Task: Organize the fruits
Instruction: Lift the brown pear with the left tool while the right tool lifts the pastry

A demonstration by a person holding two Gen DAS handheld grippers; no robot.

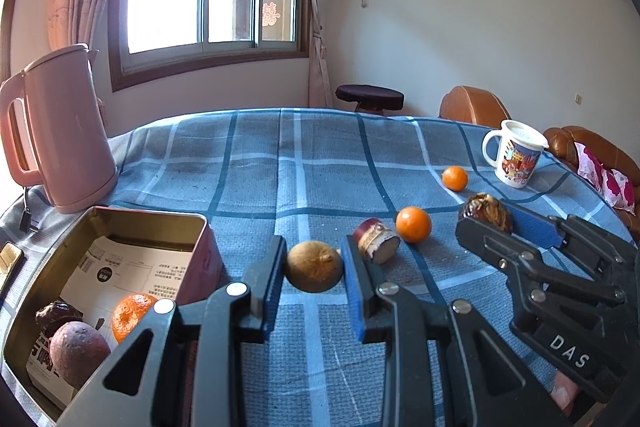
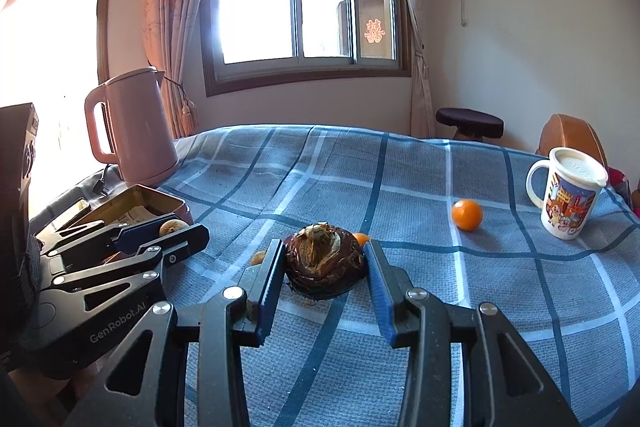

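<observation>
Clearly, each gripper has already one fruit between its jaws. The left gripper is closed almost fully on a brownish round fruit, with both pads pressing on its sides, and the fruit seems to be lifted a little above the checked tablecloth. To the left of these jaws, and a bit nearer, stands the open tin box, where a mandarin, a dark purple fruit and a small dark wrinkled piece are lying already; so I judge this box is the place where the fruits go. The right gripper is narrowed on a dark, scaly fruit with a dry crown, the pads touching both sides; whether it rests on the cloth I cannot tell. Beyond the left jaws, slightly to the right, a cut piece with a red skin and an orange wait on the cloth, and a second orange lies farther, near the mug. Probably both fruits are held so, side by side, to carry them leftward to the box one after the other.
</observation>
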